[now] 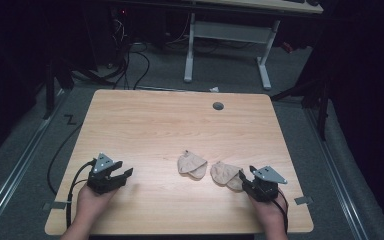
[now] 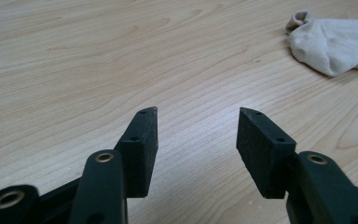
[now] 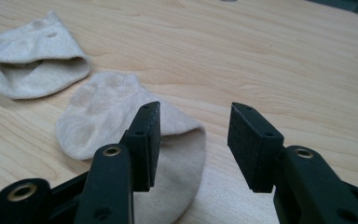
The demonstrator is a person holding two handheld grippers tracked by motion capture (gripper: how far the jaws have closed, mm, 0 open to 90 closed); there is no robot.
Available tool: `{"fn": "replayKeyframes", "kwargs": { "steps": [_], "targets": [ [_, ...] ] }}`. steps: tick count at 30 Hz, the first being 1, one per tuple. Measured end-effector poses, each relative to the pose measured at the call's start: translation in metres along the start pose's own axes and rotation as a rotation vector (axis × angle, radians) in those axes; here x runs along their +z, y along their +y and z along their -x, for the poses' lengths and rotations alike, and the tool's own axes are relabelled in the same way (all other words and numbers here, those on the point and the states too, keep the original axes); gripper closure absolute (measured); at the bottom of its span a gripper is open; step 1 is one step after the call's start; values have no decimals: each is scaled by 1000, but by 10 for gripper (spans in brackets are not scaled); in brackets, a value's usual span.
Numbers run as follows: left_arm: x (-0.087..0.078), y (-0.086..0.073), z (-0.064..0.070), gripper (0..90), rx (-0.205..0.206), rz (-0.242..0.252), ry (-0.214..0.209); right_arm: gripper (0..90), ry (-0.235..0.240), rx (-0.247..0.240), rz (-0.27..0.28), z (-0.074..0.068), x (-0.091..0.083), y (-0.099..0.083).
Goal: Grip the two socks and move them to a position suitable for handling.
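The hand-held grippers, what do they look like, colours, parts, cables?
Both are black. The left hand-held gripper and the right hand-held gripper each carry a grey three-cornered plate on top and trail a black cable. Up close, each has two flat, blocky black jaws with small screw holes, mounted on black arms with brass-coloured rivets. No sleeves are visible on the forearms.

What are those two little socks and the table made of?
The socks look like soft beige knit cloth, likely cotton: a fine ribbed weave shows and they lie limp. The table looks like smooth pale wood or wood-look laminate, with printed-looking grain.
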State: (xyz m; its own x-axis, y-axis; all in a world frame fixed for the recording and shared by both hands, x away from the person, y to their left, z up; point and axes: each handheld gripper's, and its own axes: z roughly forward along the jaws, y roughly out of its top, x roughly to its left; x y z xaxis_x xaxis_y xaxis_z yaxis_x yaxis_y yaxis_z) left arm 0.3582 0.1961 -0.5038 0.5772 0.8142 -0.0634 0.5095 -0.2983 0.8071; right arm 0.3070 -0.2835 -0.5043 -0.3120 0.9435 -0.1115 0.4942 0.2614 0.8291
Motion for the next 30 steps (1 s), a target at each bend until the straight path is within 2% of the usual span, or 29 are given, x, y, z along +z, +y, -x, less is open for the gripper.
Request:
{"fn": "replayKeyframes", "kwargs": {
  "steps": [2, 8, 13, 17, 21, 23, 26, 28, 30],
  "targets": [
    [1, 0, 1, 487, -2, 3, -1, 539, 1, 4, -2, 1, 1, -1],
    [7, -1, 5, 484, 34, -26, -5, 533, 20, 43, -8, 7, 2, -4],
    [7, -2, 6, 483, 37, -26, -9, 549, 25, 27, -13, 4, 2, -2],
    [8, -2, 5, 481, 38, -28, -7, 605, 37, 29, -23, 2, 3, 0],
    [8, -2, 5, 482, 31, -24, -9, 646, 28, 37, -38, 1, 6, 2],
    [8, -2, 5, 482, 32, -24, -11, 723, 25, 17, -53, 0, 8, 2],
    [9, -2, 5, 482, 33, -24, -11, 768, 41, 18, -67, 0, 8, 1],
    [8, -2, 6, 481, 35, -21, -13, 847, 66, 14, -79, 0, 6, 1],
    [7, -2, 6, 481, 37, -21, -12, 864, 75, 11, -83, -1, 6, 1]
  ]
}}
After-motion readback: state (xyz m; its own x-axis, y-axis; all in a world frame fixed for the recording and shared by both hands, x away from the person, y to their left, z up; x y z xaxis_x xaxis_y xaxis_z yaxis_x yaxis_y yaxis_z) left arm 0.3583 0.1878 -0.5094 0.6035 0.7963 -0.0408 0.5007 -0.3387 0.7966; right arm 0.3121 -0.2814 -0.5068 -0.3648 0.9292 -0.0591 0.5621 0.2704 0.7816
